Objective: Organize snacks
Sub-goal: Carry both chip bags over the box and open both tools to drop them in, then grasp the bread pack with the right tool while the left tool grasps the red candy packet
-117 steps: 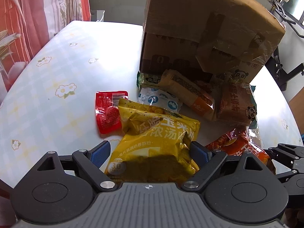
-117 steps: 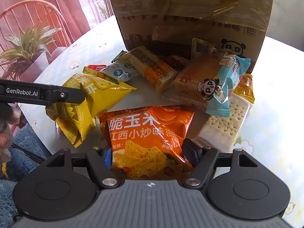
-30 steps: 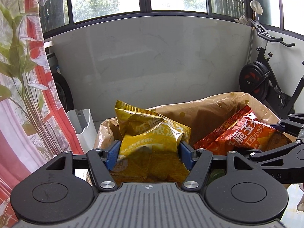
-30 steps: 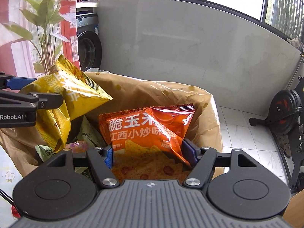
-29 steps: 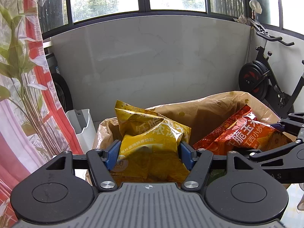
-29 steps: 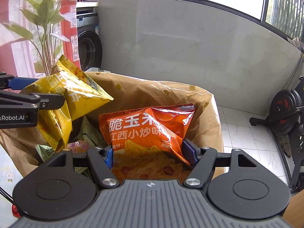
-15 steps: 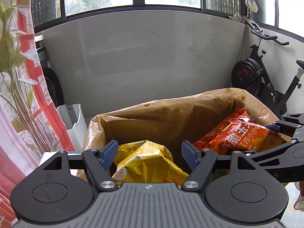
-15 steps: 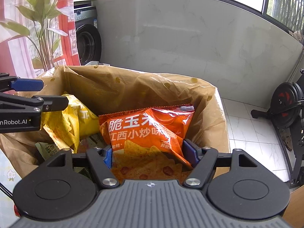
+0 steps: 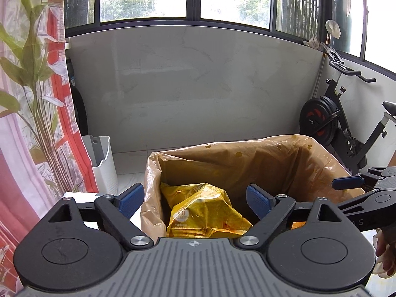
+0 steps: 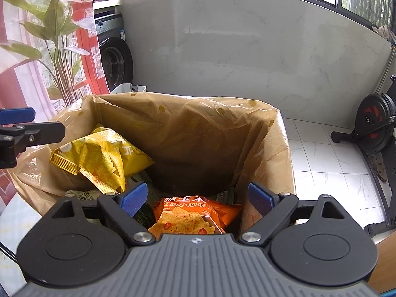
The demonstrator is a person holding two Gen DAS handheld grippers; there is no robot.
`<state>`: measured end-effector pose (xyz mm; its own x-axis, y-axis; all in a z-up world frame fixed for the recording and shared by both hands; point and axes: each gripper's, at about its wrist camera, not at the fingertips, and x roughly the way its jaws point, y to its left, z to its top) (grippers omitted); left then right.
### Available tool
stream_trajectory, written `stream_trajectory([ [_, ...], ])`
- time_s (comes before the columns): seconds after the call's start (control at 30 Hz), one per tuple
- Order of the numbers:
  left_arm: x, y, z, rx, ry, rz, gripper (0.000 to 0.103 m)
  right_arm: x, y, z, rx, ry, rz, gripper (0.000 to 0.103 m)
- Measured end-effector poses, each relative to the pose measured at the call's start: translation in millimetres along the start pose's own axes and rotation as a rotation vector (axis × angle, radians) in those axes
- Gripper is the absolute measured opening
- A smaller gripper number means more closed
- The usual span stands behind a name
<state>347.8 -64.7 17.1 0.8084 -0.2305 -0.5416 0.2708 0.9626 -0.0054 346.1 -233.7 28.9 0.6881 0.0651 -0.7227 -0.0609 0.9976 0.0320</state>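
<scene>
A cardboard box lined with a brown plastic bag (image 9: 237,158) (image 10: 198,133) stands below both grippers. The yellow chip bag (image 9: 205,212) (image 10: 99,156) lies loose inside it on the left. The orange chip bag (image 10: 193,215) lies lower inside, on the right. My left gripper (image 9: 195,198) hovers above the yellow bag, its jaws opening, nothing pressed between the pads. My right gripper (image 10: 198,198) hovers over the orange bag, jaws also opening, pads clear of it. The right gripper's fingers (image 9: 346,182) show at the right edge of the left wrist view.
Other snack packets (image 10: 84,194) lie under the chip bags. A white bin (image 9: 101,163) stands left of the box, an exercise bike (image 9: 331,121) to the right, a washing machine (image 10: 113,59) and a curtain (image 9: 37,123) at the left. A grey wall runs behind.
Both grippers have let go: the yellow bag dropped into the lined box first, then the orange bag fell from the right gripper. Both pairs of jaws have spread wider. The left gripper drew back slightly.
</scene>
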Motion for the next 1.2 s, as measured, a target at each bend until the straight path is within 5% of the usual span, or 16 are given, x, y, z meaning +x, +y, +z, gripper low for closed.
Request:
stream_trajectory([
  [0.33,-53,13,-20,-0.007,-0.03,0.0,0.092,-47,4,-13,0.065,-0.111,0.043,0.1],
  [0.6,-92,30,-69,-0.039,-0.018,-0.006,0.092,-91,12,-59,0.063,-0.317,0.095,0.103],
  [0.8,-97,43,-118,-0.096,0.027,0.024,0.092,-79,21,-103,0.101,-0.24,0.117,0.103],
  [1.03,-89,57,-161,-0.165,0.087,0.087,0.092,-46,36,-156,0.122,-0.091,-0.024,0.098],
  [1.2,-85,61,-175,-0.17,0.095,0.117,0.092,-24,40,-182,0.152,0.009,-0.024,0.097],
])
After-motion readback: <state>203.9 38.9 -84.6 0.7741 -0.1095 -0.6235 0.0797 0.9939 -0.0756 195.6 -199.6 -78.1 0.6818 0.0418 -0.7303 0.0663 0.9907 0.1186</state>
